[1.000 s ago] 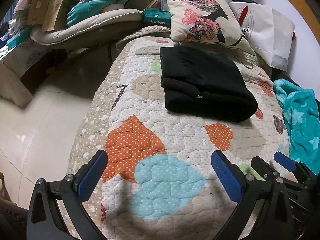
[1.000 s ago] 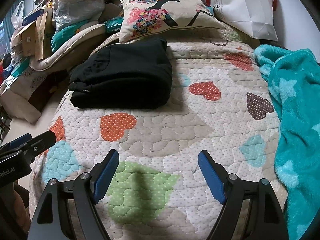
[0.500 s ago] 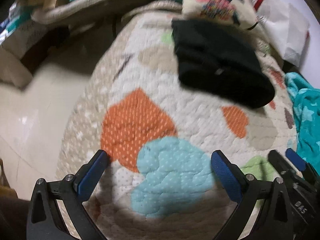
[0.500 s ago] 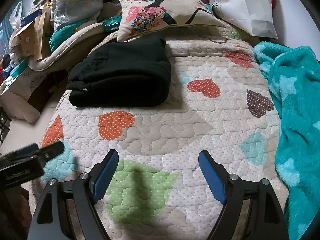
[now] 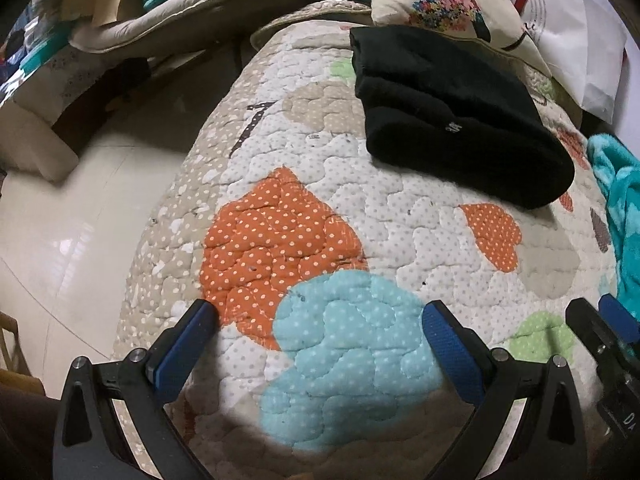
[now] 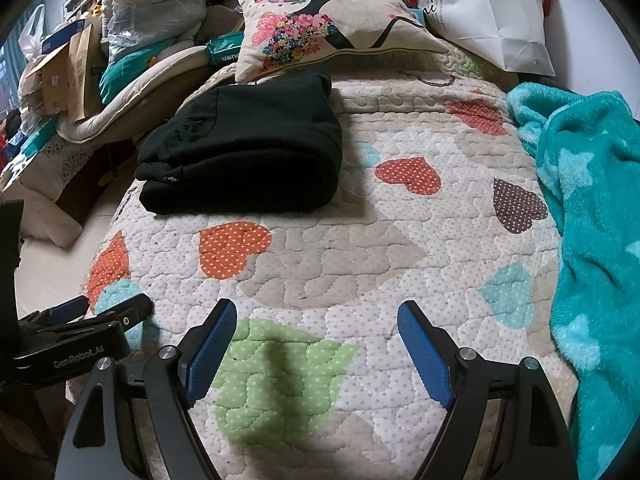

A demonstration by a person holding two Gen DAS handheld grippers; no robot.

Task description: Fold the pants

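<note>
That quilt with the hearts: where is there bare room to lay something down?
The quilt lies bare between the folded black pants and the grippers, and rightward to the teal blanket. It is crowded at the far end: the floral cushion and white bag.

Home bedroom, I judge: quilt (image 6: 360,248) on bed, pillow (image 6: 320,20), teal blanket (image 6: 592,208), bags and boxes (image 6: 60,72) piled alongside.

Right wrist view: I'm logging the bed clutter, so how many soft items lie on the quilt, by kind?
Folded black pants: 1
Floral printed cushion: 1
Teal fleece star blanket: 1
White paper bag: 1
Total: 4
</note>
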